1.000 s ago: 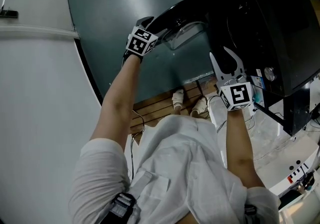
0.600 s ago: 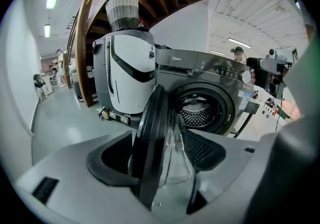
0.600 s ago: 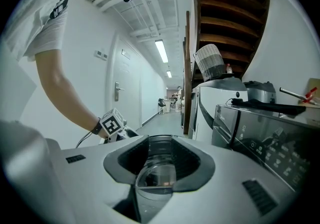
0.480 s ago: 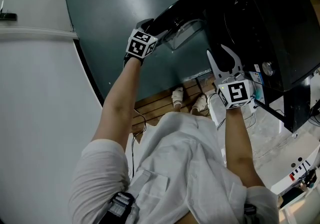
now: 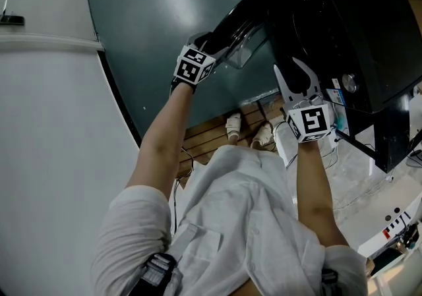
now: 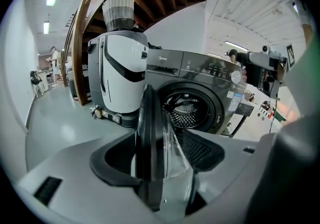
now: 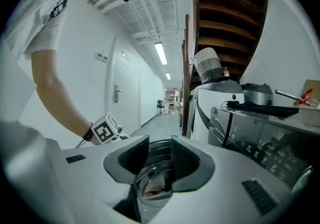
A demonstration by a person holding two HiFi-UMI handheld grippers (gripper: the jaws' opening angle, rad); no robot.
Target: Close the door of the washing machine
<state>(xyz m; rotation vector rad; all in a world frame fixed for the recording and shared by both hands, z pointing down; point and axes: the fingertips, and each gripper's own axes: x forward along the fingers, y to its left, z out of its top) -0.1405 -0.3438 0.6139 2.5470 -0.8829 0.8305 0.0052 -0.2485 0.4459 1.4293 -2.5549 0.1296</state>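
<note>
Your left gripper (image 6: 157, 150) has slid toward 4 o'clock in the head view. The dark round glass-centred door (image 5: 241, 21) that it straddles has swung nearer the dark grey front-loading washing machine (image 5: 343, 18). Its jaws have just been closing a little, yet they stand far wider apart than the door's black rim, which sits edge-on between them. You cannot tell from these views whether either pad rests against the rim. The door is still open, standing out from the machine's front. In the left gripper view the round drum opening (image 6: 189, 111) shows at 1 o'clock beyond the door. A white upright appliance (image 6: 122, 76) with a woven basket (image 6: 119, 12) on top stands at 11 o'clock. Your right gripper (image 5: 298, 80) hangs at 3 o'clock of the left one, close to the machine's front. Its jaws are apart with nothing held, and the door's glass shows beyond them.
</note>
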